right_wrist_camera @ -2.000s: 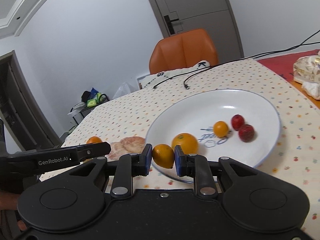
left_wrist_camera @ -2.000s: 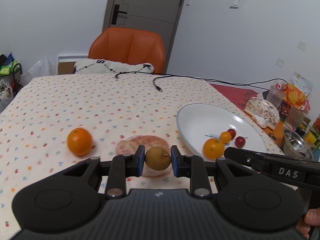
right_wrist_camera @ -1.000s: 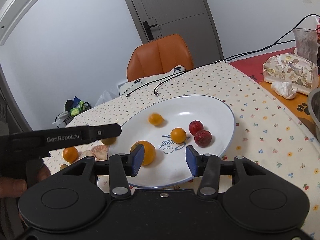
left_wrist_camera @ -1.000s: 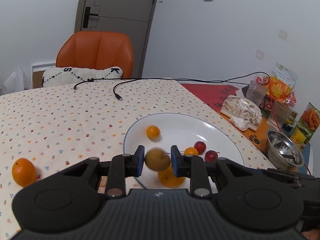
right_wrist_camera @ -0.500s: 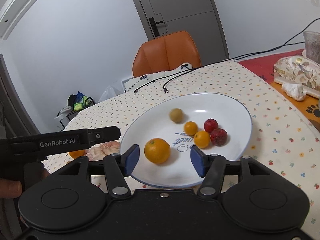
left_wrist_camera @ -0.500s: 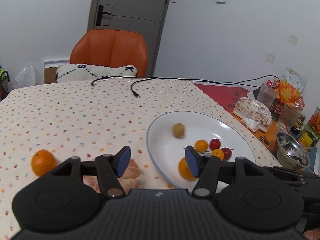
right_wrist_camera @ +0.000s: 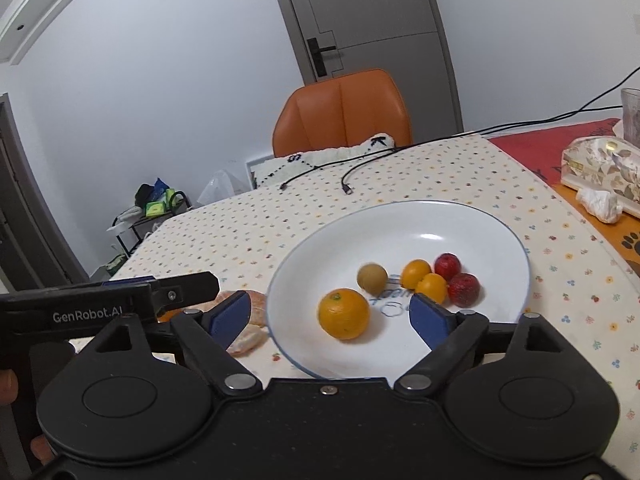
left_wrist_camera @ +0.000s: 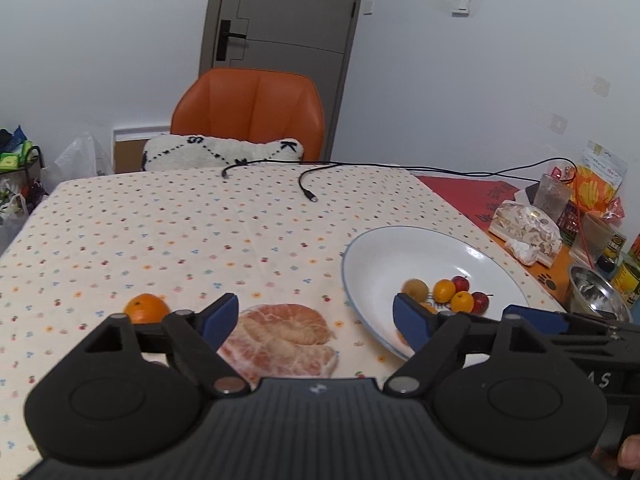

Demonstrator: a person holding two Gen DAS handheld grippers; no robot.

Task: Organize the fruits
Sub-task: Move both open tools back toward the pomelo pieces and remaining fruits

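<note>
Your left gripper (left_wrist_camera: 314,318) stands with its blue-padded jaws spread wide and nothing between them, poised above the peeled pomelo (left_wrist_camera: 280,338) that lies on the dotted tablecloth (left_wrist_camera: 180,232). Your right gripper (right_wrist_camera: 330,316) is likewise spread and empty, its jaws framing the near part of the white plate (right_wrist_camera: 472,220). Just beyond the left gripper's left finger, a loose orange (left_wrist_camera: 146,308) rests on the cloth, apart from the pomelo and well apart from the plate. On the plate, the large orange (right_wrist_camera: 343,314) lies nearest you; behind it sits a brown-green round fruit (right_wrist_camera: 372,278), slightly blurred, and to its right a tight cluster of two small oranges (right_wrist_camera: 424,280) and two red fruits (right_wrist_camera: 456,278), touching one another. Beyond the plate, two black cables (left_wrist_camera: 312,196) trail across the far part of the tablecloth. At the table's far edge you see an orange chair (left_wrist_camera: 248,114) with a white patterned cushion (left_wrist_camera: 224,152) against it, and behind that a grey door (left_wrist_camera: 284,20). To the right of the plate, a steel bowl (left_wrist_camera: 596,294) and a patterned tissue box (left_wrist_camera: 528,228) stand on the uncovered side of the table.
</note>
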